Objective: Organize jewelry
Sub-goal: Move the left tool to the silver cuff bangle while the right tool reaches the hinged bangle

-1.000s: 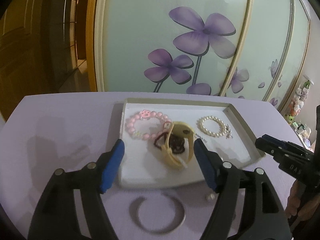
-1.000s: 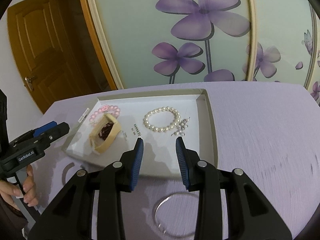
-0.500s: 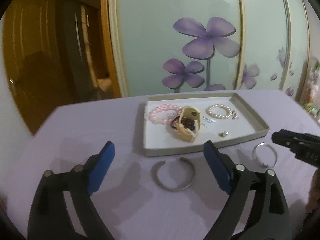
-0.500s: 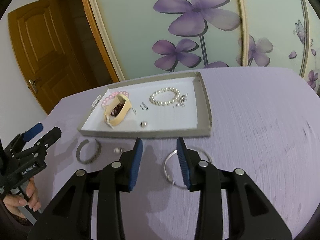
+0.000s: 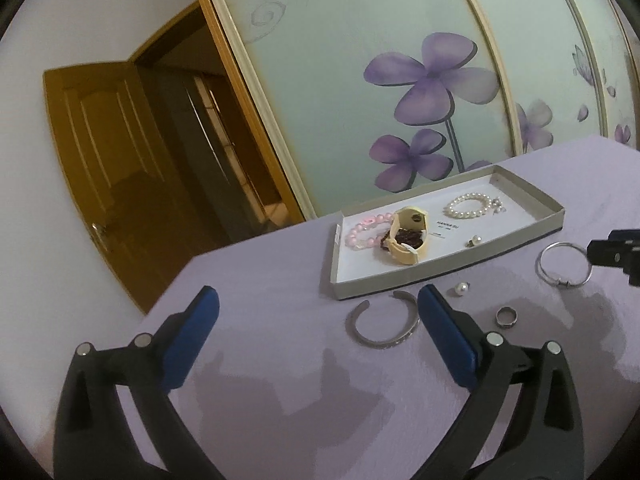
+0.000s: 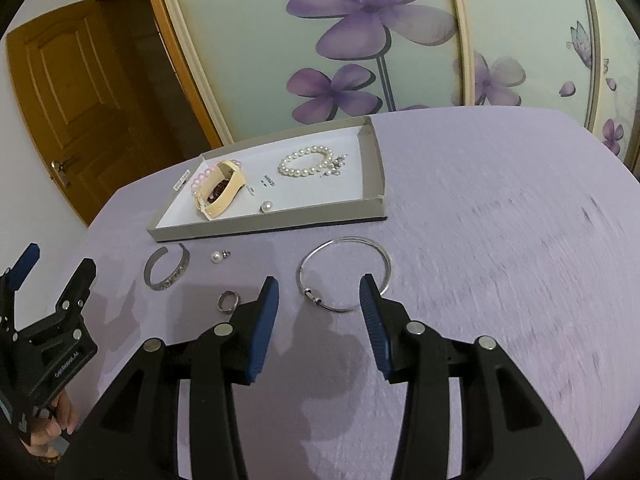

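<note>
A table covered in a lilac cloth (image 6: 500,240) fills the near part of the room, its surface mottled with soft shadows. Behind it runs a wardrobe of pale mint sliding panels (image 5: 340,80), each framed in cream trim and printed with large purple flowers (image 6: 360,12) on thin dark stems; a faint swirl pattern shows near the top of the leftmost panel. To the left, an orange-brown wooden door (image 6: 72,92) with raised panels and a metal handle (image 6: 60,170) stands open against a plain white wall (image 5: 36,200). The doorway (image 5: 208,152) beyond is dim. Lighting is soft and even.
</note>
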